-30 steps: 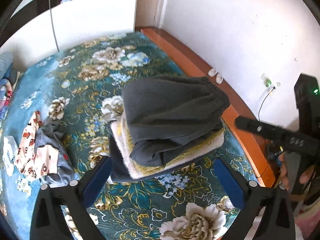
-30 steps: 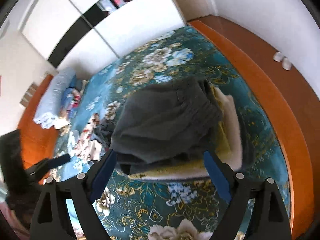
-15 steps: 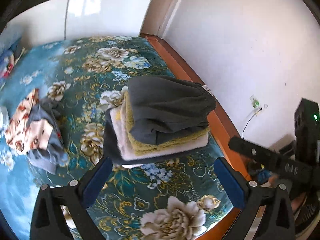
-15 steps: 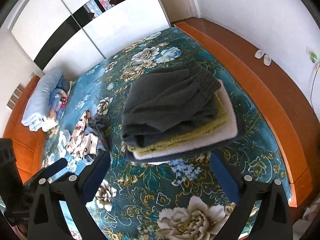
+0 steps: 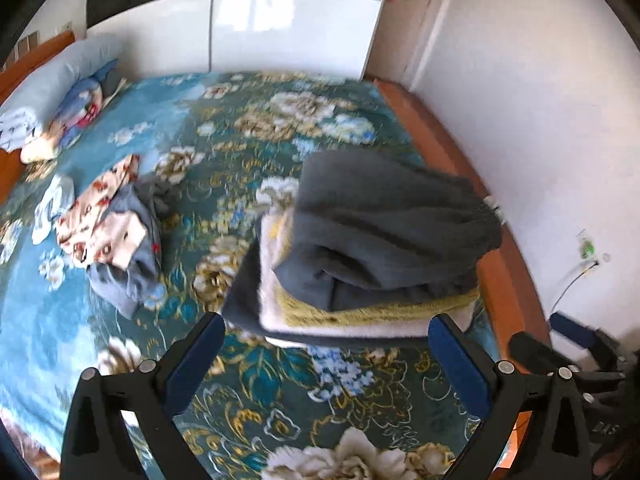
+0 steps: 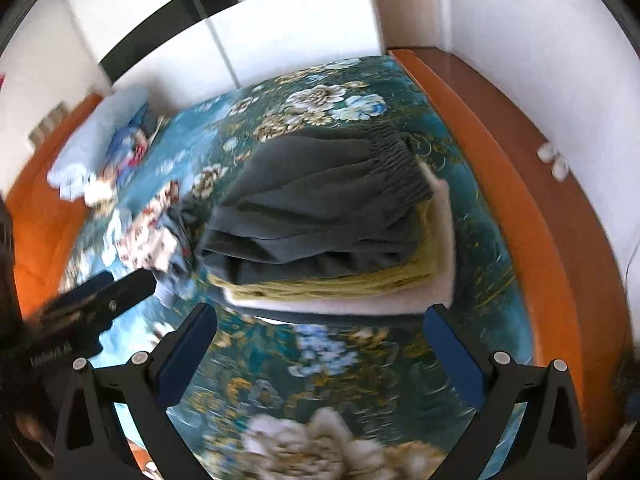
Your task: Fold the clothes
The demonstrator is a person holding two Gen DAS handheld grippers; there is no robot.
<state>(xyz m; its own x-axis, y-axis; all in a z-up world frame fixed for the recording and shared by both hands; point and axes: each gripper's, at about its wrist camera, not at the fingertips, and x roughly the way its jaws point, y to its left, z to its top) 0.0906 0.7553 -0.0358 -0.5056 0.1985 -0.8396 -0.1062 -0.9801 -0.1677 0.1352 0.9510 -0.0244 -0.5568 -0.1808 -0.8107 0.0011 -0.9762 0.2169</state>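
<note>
Both grippers, left [image 5: 322, 356] & right [image 6: 320, 346], gape empty; the unfolded heap [image 5: 116, 236] lies approx 10 o'clock, probably nearer the left, w/ the folded stack [image 5: 372, 256] dead ahead.

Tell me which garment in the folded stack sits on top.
The dark grey garment with the gathered elastic band. Under it lie a yellow-green layer, then a white one, and a dark piece at the bottom.
</note>
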